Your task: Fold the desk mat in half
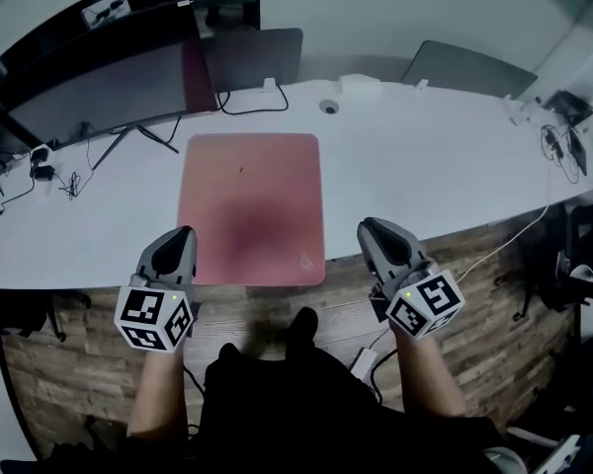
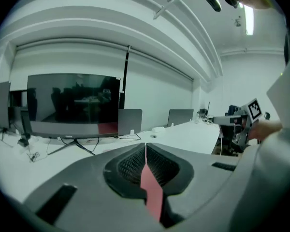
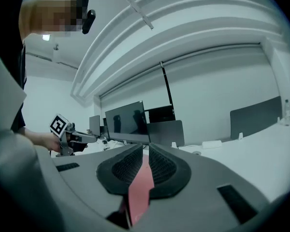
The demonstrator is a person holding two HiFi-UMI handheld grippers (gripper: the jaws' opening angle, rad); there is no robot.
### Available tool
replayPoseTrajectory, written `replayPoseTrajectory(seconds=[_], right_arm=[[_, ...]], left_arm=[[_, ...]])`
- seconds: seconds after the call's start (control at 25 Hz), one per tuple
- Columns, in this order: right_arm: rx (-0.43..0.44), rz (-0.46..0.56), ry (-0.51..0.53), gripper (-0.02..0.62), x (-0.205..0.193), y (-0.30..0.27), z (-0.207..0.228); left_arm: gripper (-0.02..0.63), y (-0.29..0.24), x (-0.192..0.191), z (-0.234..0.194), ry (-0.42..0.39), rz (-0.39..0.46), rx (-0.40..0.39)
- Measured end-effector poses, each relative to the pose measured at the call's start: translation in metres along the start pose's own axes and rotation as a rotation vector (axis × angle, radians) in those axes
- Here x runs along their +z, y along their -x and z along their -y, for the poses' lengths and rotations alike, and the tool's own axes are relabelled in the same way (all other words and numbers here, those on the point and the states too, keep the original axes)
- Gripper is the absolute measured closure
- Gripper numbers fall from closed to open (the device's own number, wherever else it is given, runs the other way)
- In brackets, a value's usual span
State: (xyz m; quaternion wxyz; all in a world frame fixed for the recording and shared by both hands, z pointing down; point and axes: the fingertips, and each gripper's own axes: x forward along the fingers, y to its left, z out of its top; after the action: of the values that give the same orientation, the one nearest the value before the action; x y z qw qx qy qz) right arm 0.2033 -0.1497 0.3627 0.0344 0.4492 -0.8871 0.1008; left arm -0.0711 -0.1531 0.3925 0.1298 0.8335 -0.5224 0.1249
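Observation:
A pink desk mat point(image 1: 252, 205) lies flat on the white desk point(image 1: 425, 166), its near edge along the desk's front edge. My left gripper point(image 1: 185, 233) hovers at the mat's near left corner, with its jaws shut and nothing between them. My right gripper point(image 1: 364, 227) is over the desk's front edge, a little to the right of the mat's near right corner and apart from it. Its jaws are closed to a thin slit with nothing in them. In both gripper views a pink strip of the mat point(image 2: 152, 187) point(image 3: 139, 187) shows through the gap behind the pads.
A dark monitor point(image 1: 99, 92) stands at the back left with cables point(image 1: 69, 181) beside it. Two grey laptop-like panels point(image 1: 257, 57) point(image 1: 469, 67) stand along the far edge. A white cable point(image 1: 534, 225) runs off the desk at the right. Below the desk is wooden floor.

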Motion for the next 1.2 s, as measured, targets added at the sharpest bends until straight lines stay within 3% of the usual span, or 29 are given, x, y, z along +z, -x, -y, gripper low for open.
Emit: replayPoseTrajectory(seconds=[0.08,0.16,0.4,0.64,0.88,1.0,1.2], right_arm=[[0.015,-0.028,0.01,0.56,-0.01,-0.002,0.017],[0.032,-0.059,0.01,0.558,-0.025,-0.006,0.024],[0.091,-0.146,-0.023,0.54,-0.065,-0.019,0.003],[0.103,-0.258,0.048,0.486,-0.093,-0.031,-0.036],[0.121,-0.373,0.137,0.428,-0.131,-0.037,-0.076],[0.114,-0.409,0.137,0.4,-0.149,-0.04,-0.082],[0.117,-0.457,0.123,0.354,-0.183,-0.053,-0.083]], left_arm=[[0.611,-0.011,-0.005,0.014,0.048,-0.001,0.003],[0.611,-0.018,-0.016,0.024,0.042,-0.026,0.006],[0.607,-0.017,-0.057,0.027,0.051,-0.088,-0.043],[0.482,-0.004,-0.098,0.015,0.02,-0.133,-0.127],[0.339,0.009,-0.151,0.016,-0.079,-0.22,-0.279],[0.321,0.008,-0.177,0.008,-0.135,-0.286,-0.268],[0.298,-0.009,-0.226,-0.005,-0.309,-0.416,-0.233]])
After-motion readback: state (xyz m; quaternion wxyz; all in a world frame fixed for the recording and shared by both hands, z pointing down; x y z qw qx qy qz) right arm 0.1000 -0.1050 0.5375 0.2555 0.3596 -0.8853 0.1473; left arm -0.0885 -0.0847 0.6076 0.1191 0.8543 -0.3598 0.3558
